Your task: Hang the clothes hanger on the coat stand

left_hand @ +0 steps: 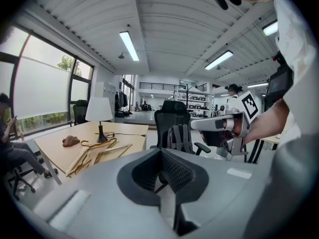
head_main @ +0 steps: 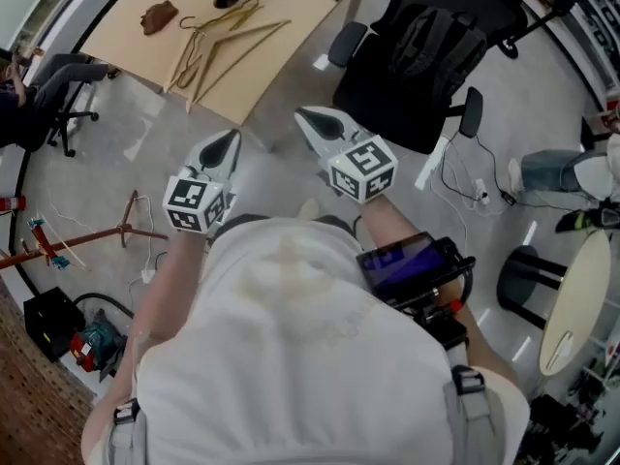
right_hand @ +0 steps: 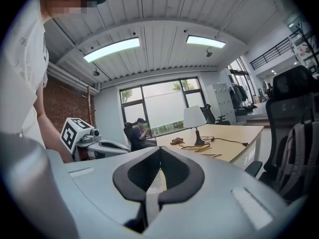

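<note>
Several wooden clothes hangers [head_main: 218, 42] lie in a loose pile on the light wooden table [head_main: 281, 56], also visible in the left gripper view as hangers [left_hand: 94, 153] and in the right gripper view as hangers [right_hand: 199, 147]. A reddish coat stand [head_main: 92, 235] stands on the floor at the left. My left gripper [head_main: 225, 143] and right gripper [head_main: 305, 116] are held side by side in front of my chest, well short of the table. Both are shut with nothing in them, the left gripper [left_hand: 160, 154] and the right gripper [right_hand: 159, 151] alike.
A black office chair [head_main: 426, 46] with a backpack [left_hand: 179, 138] stands right of the table. On the table are a lamp [left_hand: 98, 114] and a brown object [head_main: 158, 15]. A person sits at the left [head_main: 39, 80], another at the right [head_main: 572, 172]. Cables, a stool [head_main: 523, 279] and a round white table [head_main: 581, 298] occupy the right floor.
</note>
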`<state>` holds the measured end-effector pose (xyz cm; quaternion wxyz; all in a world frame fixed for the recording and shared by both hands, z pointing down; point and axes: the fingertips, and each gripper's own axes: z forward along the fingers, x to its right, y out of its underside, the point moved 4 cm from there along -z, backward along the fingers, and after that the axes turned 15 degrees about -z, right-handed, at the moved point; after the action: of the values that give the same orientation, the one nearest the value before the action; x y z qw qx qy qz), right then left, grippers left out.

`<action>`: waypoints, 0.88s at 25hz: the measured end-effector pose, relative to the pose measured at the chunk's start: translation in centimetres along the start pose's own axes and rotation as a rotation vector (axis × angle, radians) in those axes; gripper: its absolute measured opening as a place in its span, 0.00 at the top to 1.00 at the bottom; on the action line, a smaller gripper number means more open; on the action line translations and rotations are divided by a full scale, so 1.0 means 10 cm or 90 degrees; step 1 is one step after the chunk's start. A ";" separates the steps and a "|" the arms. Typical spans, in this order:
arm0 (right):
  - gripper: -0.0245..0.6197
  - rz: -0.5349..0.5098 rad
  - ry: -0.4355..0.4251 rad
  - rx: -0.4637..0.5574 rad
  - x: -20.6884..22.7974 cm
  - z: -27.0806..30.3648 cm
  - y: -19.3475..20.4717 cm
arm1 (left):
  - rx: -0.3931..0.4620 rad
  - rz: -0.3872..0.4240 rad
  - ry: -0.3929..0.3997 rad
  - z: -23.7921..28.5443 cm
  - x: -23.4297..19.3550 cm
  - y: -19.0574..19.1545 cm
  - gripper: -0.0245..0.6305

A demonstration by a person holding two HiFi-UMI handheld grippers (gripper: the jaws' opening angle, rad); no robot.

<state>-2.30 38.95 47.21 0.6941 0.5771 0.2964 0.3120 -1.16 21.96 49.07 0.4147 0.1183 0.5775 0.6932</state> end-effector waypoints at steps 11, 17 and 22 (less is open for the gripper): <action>0.94 0.016 -0.050 -0.013 0.14 0.00 0.11 | -0.007 -0.023 -0.046 0.13 0.12 0.15 0.96; 0.94 0.008 -0.091 -0.033 0.20 0.15 0.27 | 0.004 -0.041 -0.067 0.27 -0.01 0.23 0.96; 0.94 0.010 -0.094 -0.052 0.29 0.45 0.28 | 0.002 -0.066 -0.079 0.36 -0.38 0.23 0.96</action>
<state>2.72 38.87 50.55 0.7344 0.5722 0.2267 0.2861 2.50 21.80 53.37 0.4846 0.1314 0.5570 0.6615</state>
